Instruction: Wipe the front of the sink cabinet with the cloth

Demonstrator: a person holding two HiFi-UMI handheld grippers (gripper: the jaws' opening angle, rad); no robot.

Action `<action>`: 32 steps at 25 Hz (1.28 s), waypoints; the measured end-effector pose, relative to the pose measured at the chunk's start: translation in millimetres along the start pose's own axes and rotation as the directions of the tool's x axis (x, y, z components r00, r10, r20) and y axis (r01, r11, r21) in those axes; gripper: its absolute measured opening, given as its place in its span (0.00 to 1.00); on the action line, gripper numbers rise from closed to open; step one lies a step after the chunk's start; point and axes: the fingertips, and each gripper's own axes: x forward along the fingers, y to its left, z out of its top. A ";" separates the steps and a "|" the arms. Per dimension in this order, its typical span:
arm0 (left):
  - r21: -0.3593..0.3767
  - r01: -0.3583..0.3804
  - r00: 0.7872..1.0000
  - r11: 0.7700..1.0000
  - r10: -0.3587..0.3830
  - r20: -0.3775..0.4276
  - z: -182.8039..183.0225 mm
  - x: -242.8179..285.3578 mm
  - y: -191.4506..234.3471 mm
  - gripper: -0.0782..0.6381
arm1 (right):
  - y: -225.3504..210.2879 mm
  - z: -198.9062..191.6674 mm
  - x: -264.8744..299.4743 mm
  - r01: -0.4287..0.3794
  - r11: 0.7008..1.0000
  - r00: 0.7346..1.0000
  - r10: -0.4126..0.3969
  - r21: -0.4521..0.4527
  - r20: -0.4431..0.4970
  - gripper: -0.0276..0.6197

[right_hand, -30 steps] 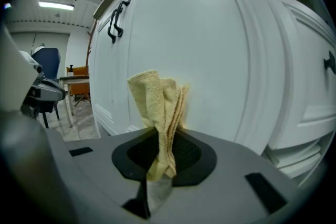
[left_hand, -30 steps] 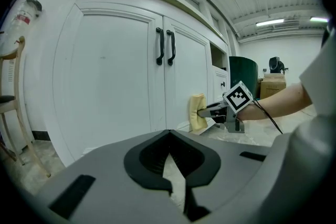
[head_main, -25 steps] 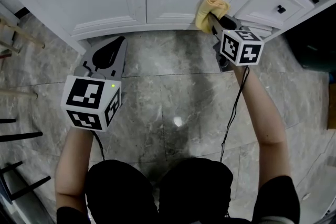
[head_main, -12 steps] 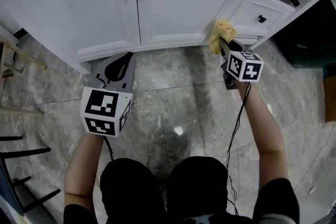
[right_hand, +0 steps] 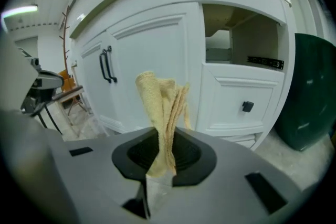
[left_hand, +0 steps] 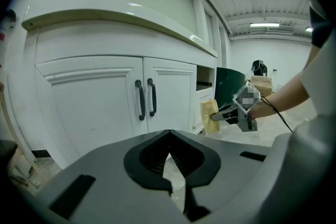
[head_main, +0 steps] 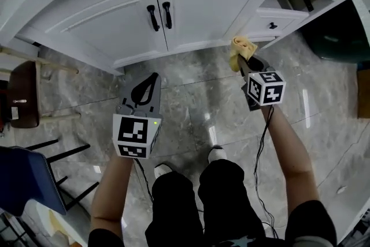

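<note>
The right gripper [head_main: 239, 62] pinches the yellow cloth [head_main: 242, 47] tight between its jaws. The cloth sticks up in front of the sink cabinet [head_main: 104, 26], near the right door [head_main: 202, 11] and the little drawer [head_main: 272, 25]. It looks a bit away from the white front, not rubbing it. The left gripper [head_main: 151, 79] has its jaws pressed together with nothing inside (it just hangs over the floor [head_main: 191, 101]). The front looks white all over, so I can't tell which parts are wiped. I think some wiping may be left.
</note>
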 end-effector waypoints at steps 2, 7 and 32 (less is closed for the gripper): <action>-0.002 0.012 1.000 1.000 -0.012 -0.014 18.2 -14.9 -11.8 0.13 | 26.9 14.6 -30.9 -0.057 0.998 0.998 0.058 0.007 -0.014 0.14; 0.001 0.048 0.998 0.999 -0.048 -0.043 83.7 -55.2 -44.3 0.13 | 92.0 53.0 -106.1 -0.177 0.984 0.982 0.176 -0.022 -0.064 0.14; -0.121 0.171 0.985 0.978 -0.169 0.028 237.7 -302.7 23.3 0.13 | 318.5 214.1 -327.5 0.012 0.987 0.999 -0.019 0.162 0.036 0.14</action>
